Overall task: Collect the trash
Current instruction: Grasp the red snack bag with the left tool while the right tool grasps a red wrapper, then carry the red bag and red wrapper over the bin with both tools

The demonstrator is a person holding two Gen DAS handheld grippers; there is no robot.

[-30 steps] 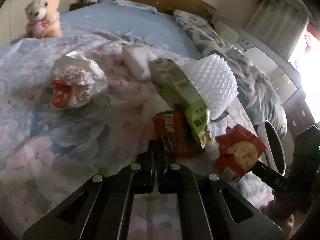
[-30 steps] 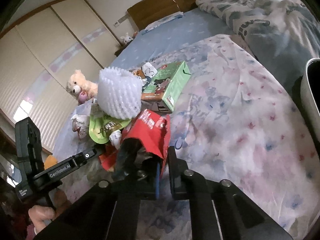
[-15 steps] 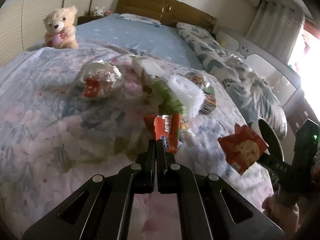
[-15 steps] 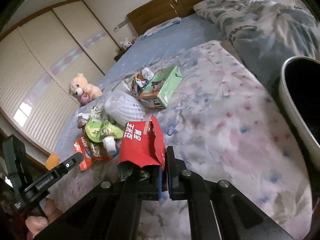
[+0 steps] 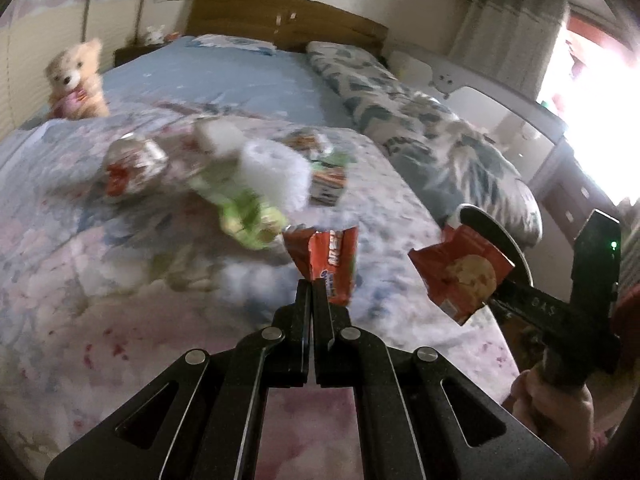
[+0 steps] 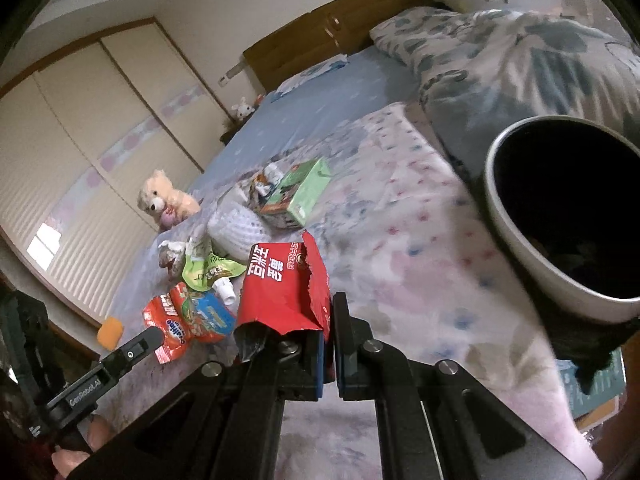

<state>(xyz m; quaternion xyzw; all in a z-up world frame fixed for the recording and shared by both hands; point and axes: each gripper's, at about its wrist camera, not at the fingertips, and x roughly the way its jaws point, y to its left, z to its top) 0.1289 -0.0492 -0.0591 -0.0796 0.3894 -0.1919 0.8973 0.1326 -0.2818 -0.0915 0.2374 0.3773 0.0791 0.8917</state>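
Two wrappers were lifted, and the bin waited at the bed's edge.

The left gripper [image 5: 311, 286] was closed tightly on an orange snack wrapper [image 5: 334, 258], and the right gripper [image 6: 329, 320] was pinched on a torn red cookie packet [image 6: 282, 288]. Both pieces hung above the flowered quilt [image 6: 400, 240]. The grey bin [image 6: 520, 248] stood just beside the bed on the right, and only a little dark content could be seen in it. On the quilt there were still a green pouch [image 6: 208, 270], a white foam net [image 6: 238, 232], a green box [image 6: 300, 196] and a crumpled bag [image 5: 132, 164], so I judged most of the work was left.
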